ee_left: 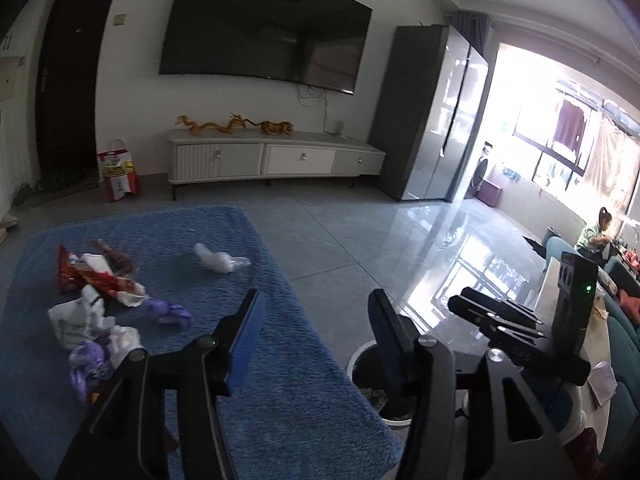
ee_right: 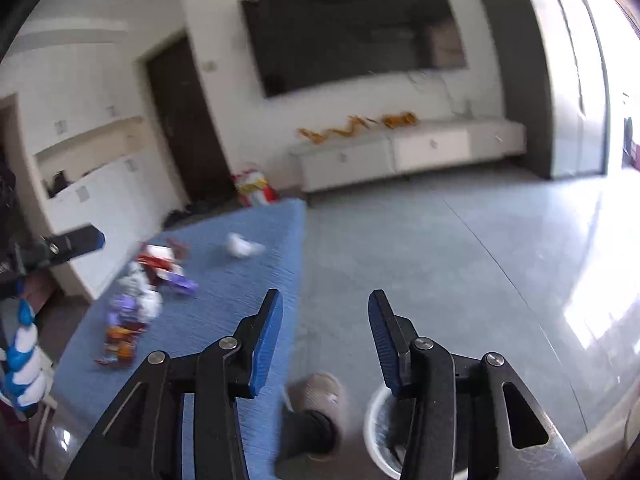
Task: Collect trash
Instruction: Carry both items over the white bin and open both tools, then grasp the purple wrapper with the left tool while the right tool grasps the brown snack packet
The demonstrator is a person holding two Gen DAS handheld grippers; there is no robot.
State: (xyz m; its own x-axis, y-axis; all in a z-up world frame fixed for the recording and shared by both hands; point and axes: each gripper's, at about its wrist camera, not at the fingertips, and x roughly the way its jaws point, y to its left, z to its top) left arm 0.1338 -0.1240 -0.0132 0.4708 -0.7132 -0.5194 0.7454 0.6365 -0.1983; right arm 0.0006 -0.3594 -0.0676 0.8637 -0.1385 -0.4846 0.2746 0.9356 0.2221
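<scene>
Trash lies on a blue cloth-covered table (ee_left: 280,360): red snack wrappers (ee_left: 96,272), crumpled white paper (ee_left: 76,320), purple wrappers (ee_left: 168,312) and a white tissue (ee_left: 218,260) lying apart. A white trash bin (ee_left: 368,376) with a dark liner stands on the floor right of the table. My left gripper (ee_left: 316,320) is open and empty above the table's right edge and the bin. My right gripper (ee_right: 324,320) is open and empty, above the bin (ee_right: 384,432). The same trash (ee_right: 144,292) and tissue (ee_right: 242,246) show in the right wrist view.
The right gripper's body (ee_left: 520,332) shows at the left wrist view's right. A foot in a slipper (ee_right: 316,400) stands beside the bin. A TV cabinet (ee_left: 276,156), a red bag (ee_left: 118,176), a grey cupboard (ee_left: 436,116) and tiled floor (ee_left: 360,232) lie beyond. A person (ee_left: 598,232) sits far right.
</scene>
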